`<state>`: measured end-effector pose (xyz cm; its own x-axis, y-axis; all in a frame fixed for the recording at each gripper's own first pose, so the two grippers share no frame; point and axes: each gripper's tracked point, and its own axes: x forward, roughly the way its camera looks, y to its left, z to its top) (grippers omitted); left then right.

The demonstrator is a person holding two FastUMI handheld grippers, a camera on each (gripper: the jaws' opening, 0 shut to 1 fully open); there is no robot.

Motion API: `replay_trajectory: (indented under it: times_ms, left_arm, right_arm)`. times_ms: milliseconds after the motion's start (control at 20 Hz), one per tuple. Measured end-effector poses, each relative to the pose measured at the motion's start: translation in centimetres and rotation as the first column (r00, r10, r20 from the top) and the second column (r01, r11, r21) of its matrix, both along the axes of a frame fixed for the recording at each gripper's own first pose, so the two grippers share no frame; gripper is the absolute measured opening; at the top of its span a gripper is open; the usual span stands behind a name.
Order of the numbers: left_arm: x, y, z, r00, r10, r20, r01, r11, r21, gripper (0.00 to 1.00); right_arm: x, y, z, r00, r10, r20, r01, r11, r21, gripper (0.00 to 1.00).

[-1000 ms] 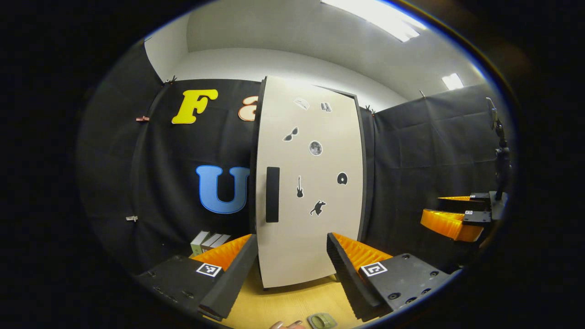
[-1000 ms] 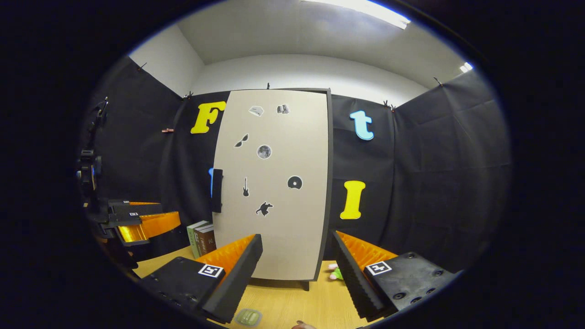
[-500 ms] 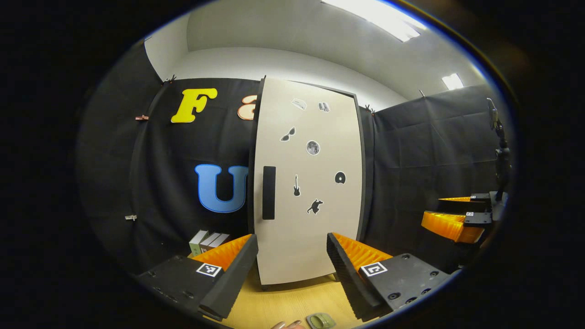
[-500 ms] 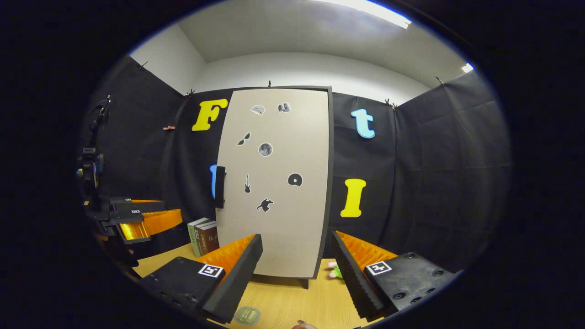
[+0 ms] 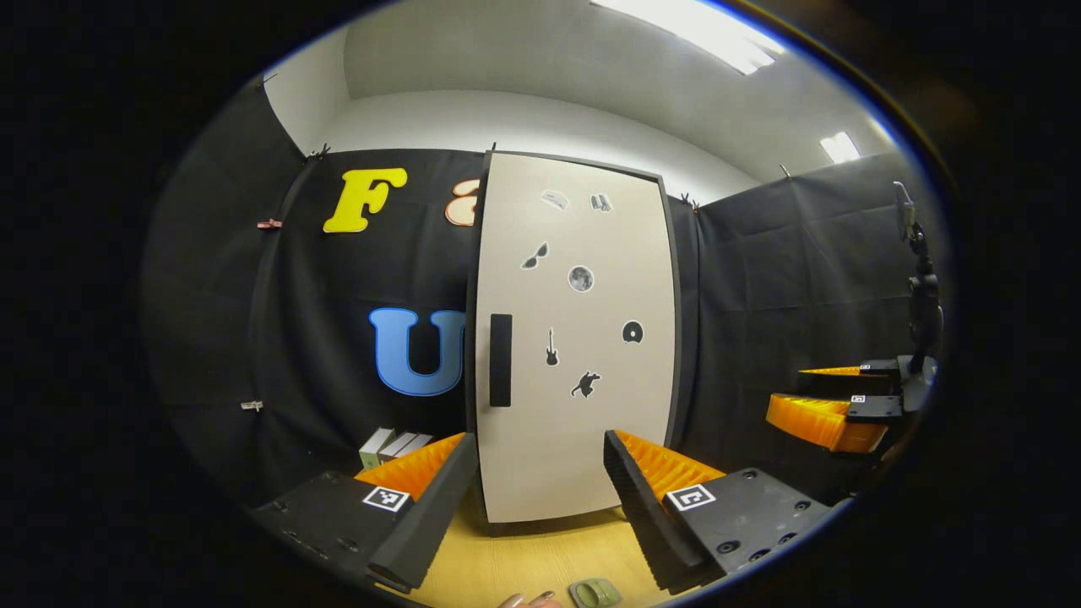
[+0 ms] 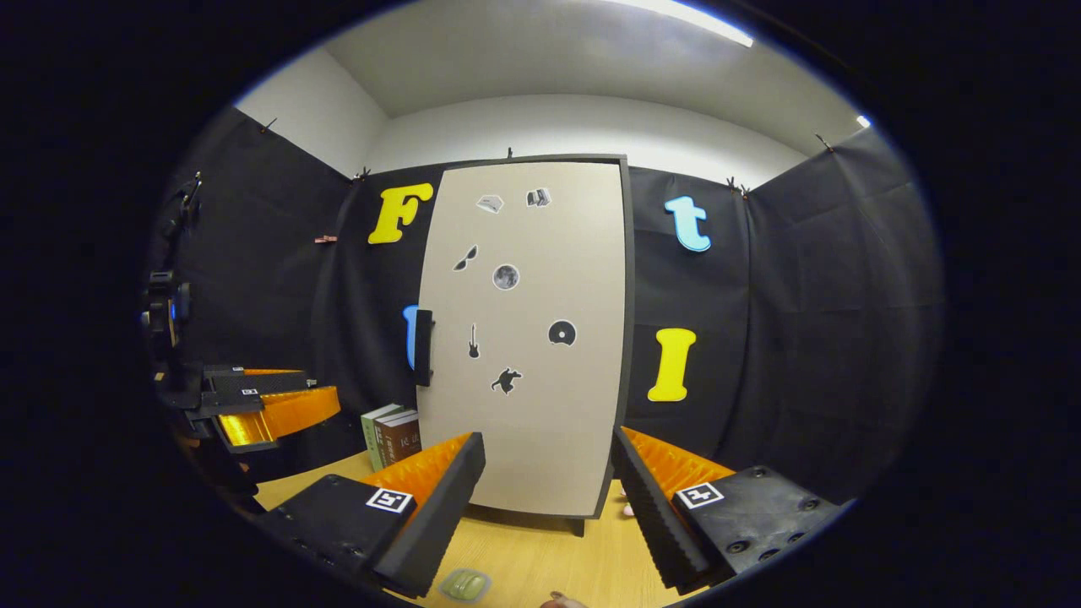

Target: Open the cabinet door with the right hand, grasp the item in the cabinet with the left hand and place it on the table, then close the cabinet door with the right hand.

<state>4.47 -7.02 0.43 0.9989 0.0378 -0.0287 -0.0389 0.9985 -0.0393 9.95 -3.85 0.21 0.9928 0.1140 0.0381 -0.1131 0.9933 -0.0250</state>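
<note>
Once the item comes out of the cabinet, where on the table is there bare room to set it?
Bare wood lies in front of the shut cabinet door, between it and the small green object at the table edge. Left of the cabinet, the books crowd the back.

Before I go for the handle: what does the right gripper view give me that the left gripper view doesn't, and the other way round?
Right gripper view: the left tool, open, at its left edge, and the spines of the green and brown books standing left of the cabinet.
Left gripper view: the right tool, open, at its right edge.
Both: the closed beige cabinet door with its black vertical handle on the left side, the light wooden table, and a small pale green object lying on it near the front.
</note>
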Motion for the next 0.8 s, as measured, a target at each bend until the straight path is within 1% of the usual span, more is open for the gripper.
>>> replay_trajectory:
  times_ms: [150, 300, 500, 700, 800]
  left_arm:
    - [-0.26, 0.46, 0.04, 1.000, 0.019, -0.002, -0.019, 1.000, 0.006, 0.94]
    - [-0.35, 0.66, 0.05, 1.000, 0.030, 0.001, -0.030, 0.999, 0.012, 0.95]
    - [-0.40, 0.94, -0.03, 0.999, 0.038, 0.000, -0.038, 0.999, 0.010, 0.95]
    - [-0.34, 0.89, 0.06, 0.999, 0.039, 0.002, -0.039, 0.999, 0.008, 0.95]
    - [-0.38, 0.70, -0.02, 0.999, 0.040, 0.001, -0.040, 0.999, 0.014, 0.95]
  right_arm:
    - [0.04, 0.39, -0.08, 1.000, 0.019, -0.001, -0.019, 1.000, -0.015, 0.97]
    - [0.27, 0.62, 0.00, 1.000, 0.027, 0.002, -0.027, 1.000, -0.009, 0.97]
    - [0.45, 0.53, -0.03, 1.000, 0.022, 0.003, -0.022, 1.000, 0.000, 0.97]
    - [0.57, -0.23, 0.18, 1.000, -0.001, 0.015, 0.001, 1.000, -0.001, 0.97]
    - [0.61, 0.02, 0.24, 1.000, 0.004, 0.014, -0.004, 1.000, 0.007, 0.97]
